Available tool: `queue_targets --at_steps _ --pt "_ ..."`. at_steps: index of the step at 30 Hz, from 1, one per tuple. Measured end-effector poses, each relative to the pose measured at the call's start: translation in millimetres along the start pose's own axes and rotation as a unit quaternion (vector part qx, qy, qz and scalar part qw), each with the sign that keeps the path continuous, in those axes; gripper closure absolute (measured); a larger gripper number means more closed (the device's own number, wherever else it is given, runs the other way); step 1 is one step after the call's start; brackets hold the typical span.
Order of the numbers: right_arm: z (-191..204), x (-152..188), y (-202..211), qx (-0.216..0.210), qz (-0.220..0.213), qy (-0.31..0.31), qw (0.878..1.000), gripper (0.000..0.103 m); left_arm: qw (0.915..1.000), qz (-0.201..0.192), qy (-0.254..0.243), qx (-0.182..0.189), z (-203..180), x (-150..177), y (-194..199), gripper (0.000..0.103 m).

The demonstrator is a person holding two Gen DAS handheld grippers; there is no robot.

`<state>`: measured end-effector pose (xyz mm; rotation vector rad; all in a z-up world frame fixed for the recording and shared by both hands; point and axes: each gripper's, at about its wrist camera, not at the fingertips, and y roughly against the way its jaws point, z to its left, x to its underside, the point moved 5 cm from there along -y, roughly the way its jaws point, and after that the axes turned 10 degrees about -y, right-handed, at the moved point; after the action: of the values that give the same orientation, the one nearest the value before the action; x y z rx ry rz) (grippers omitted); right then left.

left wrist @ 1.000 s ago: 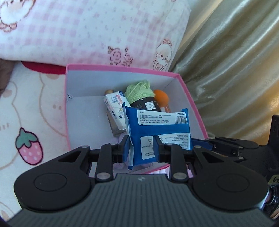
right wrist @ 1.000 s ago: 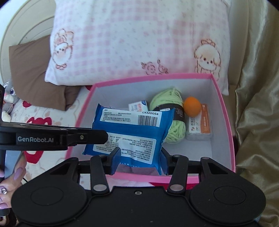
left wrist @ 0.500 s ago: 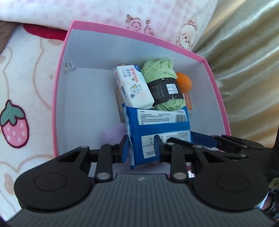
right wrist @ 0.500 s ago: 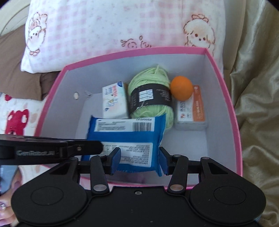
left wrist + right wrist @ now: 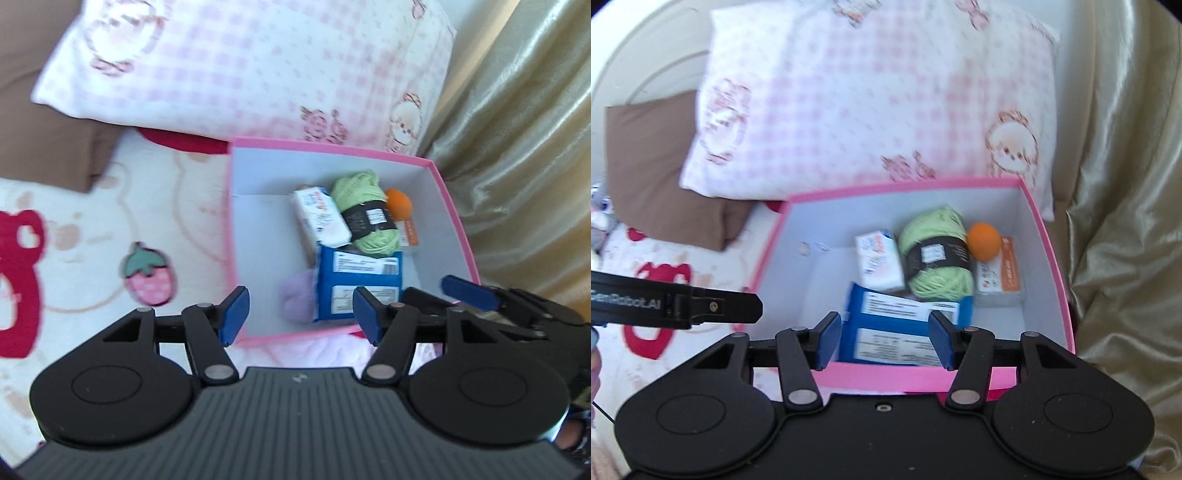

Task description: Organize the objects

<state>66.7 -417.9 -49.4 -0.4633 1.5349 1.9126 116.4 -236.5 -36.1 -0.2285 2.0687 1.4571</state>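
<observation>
Both grippers hang open over a pink box [image 5: 1049,254] on a bed w/ a strawberry-and-bear print sheet [image 5: 110,236]. The left gripper [image 5: 300,314] has its blue pads spread wide, nothing between them, at the box's near-left rim; the right gripper [image 5: 884,339] is likewise wide apart and empty, above the near rim. A blue wipes pack [image 5: 886,325] lies flat on the box floor by the near wall, label side up, touched by neither gripper. Behind it, towards the far wall: a small white tissue pack [image 5: 877,258], a green yarn ball [image 5: 936,258] w/ a black band, an orange ball [image 5: 984,242] & an orange-and-white carton [image 5: 999,277] under that ball. In the left wrist view a pale purple soft item [image 5: 297,299] sits just left of the blue pack. A pink gingham pillow [image 5: 871,96] rests against the box's far side, a brown cushion [image 5: 650,162] at the bed's far-left, gold fabric [image 5: 1123,221] along the right edge
</observation>
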Motion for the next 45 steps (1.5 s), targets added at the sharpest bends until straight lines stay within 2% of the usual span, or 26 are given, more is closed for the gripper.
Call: queue_targets --at_steps 5,8,11,17,21,25,30,34,38,45 --pt "25 6 32 -0.022 -0.020 0.010 0.999 0.037 0.9996 0.002 0.013 -0.025 14 19 37 0.036" --pt "41 14 46 -0.037 -0.028 0.012 0.999 0.036 0.9988 0.004 0.016 -0.047 24 31 54 0.032" --pt "55 26 56 -0.047 -0.023 0.014 0.998 0.031 0.9975 0.004 0.012 -0.070 33 44 71 0.024" --pt "73 42 73 -0.041 -0.022 0.020 0.999 0.020 0.9942 0.003 -0.009 -0.107 46 63 97 0.021" --pt "79 48 78 -0.027 -0.018 0.016 0.999 0.014 0.9929 -0.006 -0.017 -0.117 50 71 111 0.010" --pt "79 51 82 -0.005 -0.025 0.009 1.000 0.010 0.9901 -0.007 -0.029 -0.137 53 77 118 0.008" --pt "79 59 80 0.012 -0.010 0.004 1.000 0.009 0.9871 0.004 -0.043 -0.154 54 83 120 0.005" --pt "78 65 80 0.014 -0.002 -0.002 1.000 0.009 0.9850 0.012 -0.045 -0.167 58 89 120 0.004" --pt "75 68 83 0.033 -0.003 0.005 0.999 0.009 0.9833 0.023 -0.036 -0.177 64 95 119 0.004" --pt "73 70 88 0.020 0.009 -0.002 1.000 0.009 0.9817 0.032 -0.016 -0.187 76 96 124 0.004"
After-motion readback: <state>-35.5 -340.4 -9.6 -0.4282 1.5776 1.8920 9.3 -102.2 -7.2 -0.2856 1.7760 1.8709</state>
